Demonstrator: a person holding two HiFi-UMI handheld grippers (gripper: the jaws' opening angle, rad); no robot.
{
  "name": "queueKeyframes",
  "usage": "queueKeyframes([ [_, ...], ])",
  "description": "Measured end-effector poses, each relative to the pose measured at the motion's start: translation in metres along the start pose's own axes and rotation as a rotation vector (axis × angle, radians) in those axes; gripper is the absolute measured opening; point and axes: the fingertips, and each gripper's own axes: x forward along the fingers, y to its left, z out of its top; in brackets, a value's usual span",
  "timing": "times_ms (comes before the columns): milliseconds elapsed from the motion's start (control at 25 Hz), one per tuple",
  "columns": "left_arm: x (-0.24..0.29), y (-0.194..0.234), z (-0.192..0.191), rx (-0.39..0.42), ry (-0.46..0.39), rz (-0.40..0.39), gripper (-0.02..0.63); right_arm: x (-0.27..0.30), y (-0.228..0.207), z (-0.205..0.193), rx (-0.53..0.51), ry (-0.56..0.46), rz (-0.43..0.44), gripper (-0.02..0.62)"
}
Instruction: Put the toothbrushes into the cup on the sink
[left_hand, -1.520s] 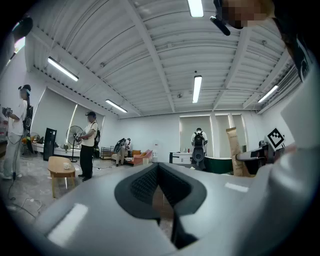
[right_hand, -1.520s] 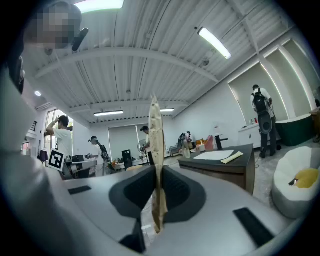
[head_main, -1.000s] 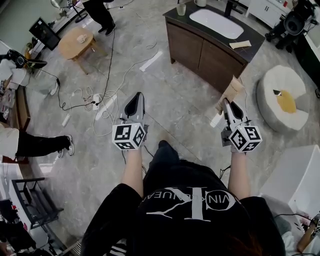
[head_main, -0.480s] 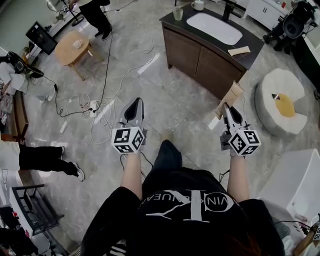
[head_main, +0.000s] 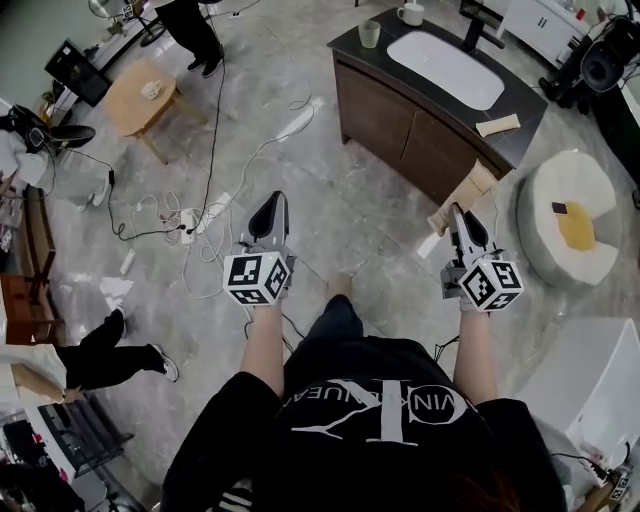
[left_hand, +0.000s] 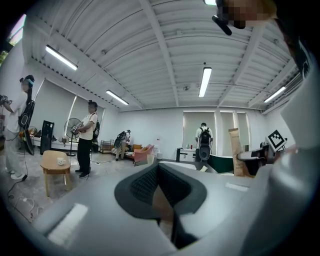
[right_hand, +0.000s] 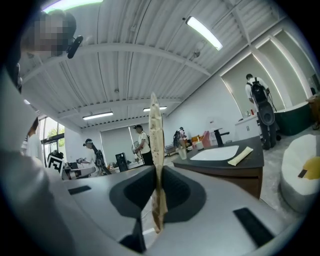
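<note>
My right gripper (head_main: 458, 213) is shut on a brown paper toothbrush packet (head_main: 468, 186), which sticks up and forward past the tips. In the right gripper view the packet (right_hand: 156, 145) stands upright between the pads. My left gripper (head_main: 270, 206) is shut with nothing in it. Both are held over the floor, well short of the dark vanity (head_main: 400, 110) with its white sink (head_main: 445, 68). A greenish cup (head_main: 369, 34) stands on the counter's left corner, with a white mug (head_main: 410, 13) behind it. A second packet (head_main: 497, 124) lies on the counter to the right of the sink.
Cables and a power strip (head_main: 190, 215) trail across the floor ahead on the left. Further off stand a small wooden table (head_main: 145, 82) and a standing person (head_main: 190, 25). A round white cushion (head_main: 565, 220) lies right of the vanity. A walking person's legs (head_main: 110, 355) are at the left.
Both grippers keep the same pose and grip. The vanity has slid a little to the right in the view, and the legs at the left have stepped on.
</note>
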Motion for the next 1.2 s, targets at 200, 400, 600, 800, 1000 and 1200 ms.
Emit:
queueKeyframes([
  [200,0.039,0.033,0.007,-0.006,-0.001,-0.016,0.012,0.048,-0.005,0.007,0.011,-0.008,-0.019,0.048],
  [400,0.084,0.078,0.012,-0.021,0.004,-0.030,0.012,0.107,-0.001,0.014,0.011,-0.012,-0.032,0.048],
  [600,0.108,0.098,0.010,-0.022,-0.005,-0.046,0.012,0.135,-0.001,0.013,0.010,-0.025,-0.037,0.048],
  [800,0.129,0.122,0.009,-0.032,-0.011,-0.048,0.012,0.167,0.001,0.012,0.004,-0.024,-0.034,0.048],
  [1000,0.134,0.136,0.005,-0.037,-0.010,-0.040,0.012,0.181,-0.001,0.010,0.015,-0.018,-0.038,0.048],
  [1200,0.144,0.144,0.000,-0.046,-0.001,-0.033,0.012,0.197,-0.005,0.009,0.021,-0.010,-0.037,0.048],
])
